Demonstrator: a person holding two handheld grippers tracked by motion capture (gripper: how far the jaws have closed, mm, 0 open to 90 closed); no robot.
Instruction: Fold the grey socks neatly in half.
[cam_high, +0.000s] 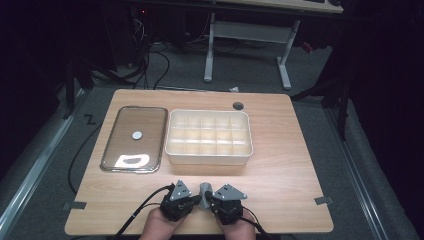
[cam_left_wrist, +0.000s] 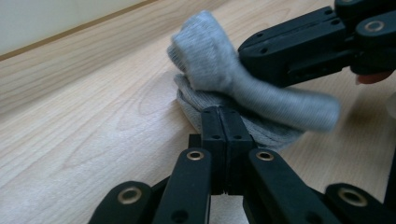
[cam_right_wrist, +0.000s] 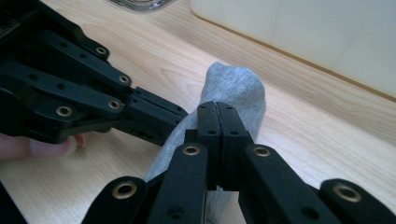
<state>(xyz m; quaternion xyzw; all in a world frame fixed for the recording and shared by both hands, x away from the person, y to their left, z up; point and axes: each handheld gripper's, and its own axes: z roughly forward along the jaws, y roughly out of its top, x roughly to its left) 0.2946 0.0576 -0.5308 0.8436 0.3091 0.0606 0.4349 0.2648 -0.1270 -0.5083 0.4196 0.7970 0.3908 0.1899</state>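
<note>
A small grey sock (cam_high: 205, 189) lies bunched on the wooden table (cam_high: 280, 165) near its front edge, between my two grippers. My left gripper (cam_high: 197, 200) comes in from the left and is shut on a fold of the sock (cam_left_wrist: 210, 60); its jaws (cam_left_wrist: 226, 116) are pressed together on the cloth. My right gripper (cam_high: 209, 200) comes in from the right and is likewise shut on the sock (cam_right_wrist: 236, 86), with its jaws (cam_right_wrist: 218, 112) closed on the fabric. The two gripper tips almost touch. A hand holds each gripper.
A white box (cam_high: 209, 137) divided into several compartments stands at mid-table behind the grippers. To its left lies a clear flat lid (cam_high: 134, 139) with a round label. A cable hole (cam_high: 238, 105) is at the back of the table.
</note>
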